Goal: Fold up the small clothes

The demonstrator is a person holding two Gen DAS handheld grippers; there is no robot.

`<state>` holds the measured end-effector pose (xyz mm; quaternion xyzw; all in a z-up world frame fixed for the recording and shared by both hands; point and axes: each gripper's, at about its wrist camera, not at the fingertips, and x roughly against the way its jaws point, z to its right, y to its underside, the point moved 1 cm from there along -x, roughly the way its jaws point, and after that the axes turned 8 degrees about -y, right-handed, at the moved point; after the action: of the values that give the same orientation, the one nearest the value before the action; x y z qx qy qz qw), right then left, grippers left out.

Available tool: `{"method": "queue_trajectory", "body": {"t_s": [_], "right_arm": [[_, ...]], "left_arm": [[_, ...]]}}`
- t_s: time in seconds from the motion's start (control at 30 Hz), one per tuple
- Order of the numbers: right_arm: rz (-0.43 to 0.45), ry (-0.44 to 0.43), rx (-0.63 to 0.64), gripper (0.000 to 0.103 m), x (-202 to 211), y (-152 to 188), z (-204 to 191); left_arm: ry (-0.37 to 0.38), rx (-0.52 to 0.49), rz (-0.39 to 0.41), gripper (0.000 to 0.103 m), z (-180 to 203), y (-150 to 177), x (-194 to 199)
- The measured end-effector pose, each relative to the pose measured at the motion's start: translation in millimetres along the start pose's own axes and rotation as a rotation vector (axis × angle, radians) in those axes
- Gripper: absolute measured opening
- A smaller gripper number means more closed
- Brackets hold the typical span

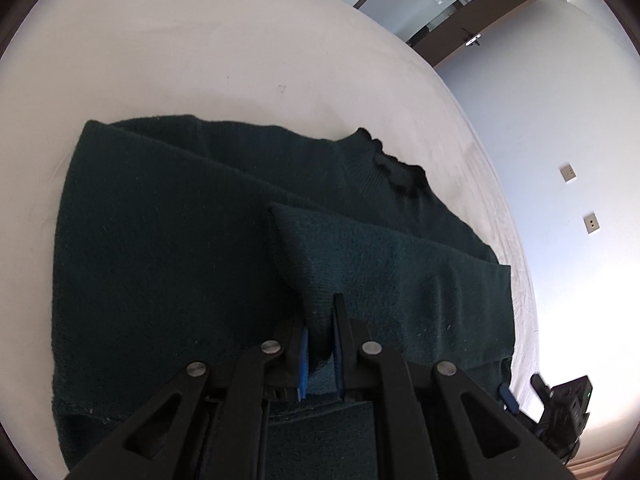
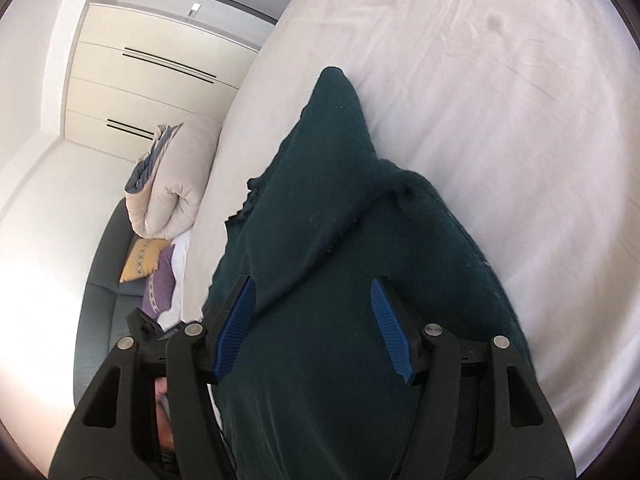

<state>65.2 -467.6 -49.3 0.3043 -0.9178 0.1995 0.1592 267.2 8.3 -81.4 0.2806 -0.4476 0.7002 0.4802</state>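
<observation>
Dark green sweater (image 1: 168, 240) lies on the white bed (image 1: 200, 60). Left gripper (image 1: 320, 340) is clamped on a folded sleeve (image 1: 380, 264); right gripper (image 2: 314, 320) hovers with its jaws spread over the knit. Risk: the thick, slack sleeve may slip or bunch, skewing the fold.

Bare bed sheet (image 1: 200, 48) beyond sweater (image 1: 160, 220)

the sweater (image 1: 168, 240) lies flat on the bed (image 1: 180, 48), its collar (image 1: 394, 168) toward the far right. a sleeve (image 1: 392, 264) is folded over the body, its end between the left claw (image 1: 320, 344) fingers. the right claw (image 2: 314, 320) sits above the sweater. left of the bed, a folded duvet (image 2: 172, 184) rests on a sofa (image 2: 100, 300) behind two cushions (image 2: 150, 268).
</observation>
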Motion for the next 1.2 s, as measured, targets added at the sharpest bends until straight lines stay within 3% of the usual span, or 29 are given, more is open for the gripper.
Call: {"method": "queue_trajectory", "body": {"t_s": [0.37, 0.73, 1.0, 1.2], "right_arm": [[0.062, 0.035, -0.043, 0.059, -3.4, -34.8, 12.4], [0.070, 0.054, -0.033, 0.059, -5.9, -41.6, 6.4], [0.150, -0.026, -0.169, 0.059, 41.9, -34.8, 22.2], [0.190, 0.020, -0.136, 0.059, 56.2, -42.2, 12.7]], "left_arm": [[0.017, 0.011, -0.001, 0.009, -0.9, 6.5, 4.9], [0.039, 0.055, -0.031, 0.011, -10.4, 8.5, -4.7], [0.044, 0.062, -0.031, 0.015, -13.6, 8.2, -5.1], [0.026, 0.042, -0.023, 0.015, -10.8, 8.7, -1.9]]}}
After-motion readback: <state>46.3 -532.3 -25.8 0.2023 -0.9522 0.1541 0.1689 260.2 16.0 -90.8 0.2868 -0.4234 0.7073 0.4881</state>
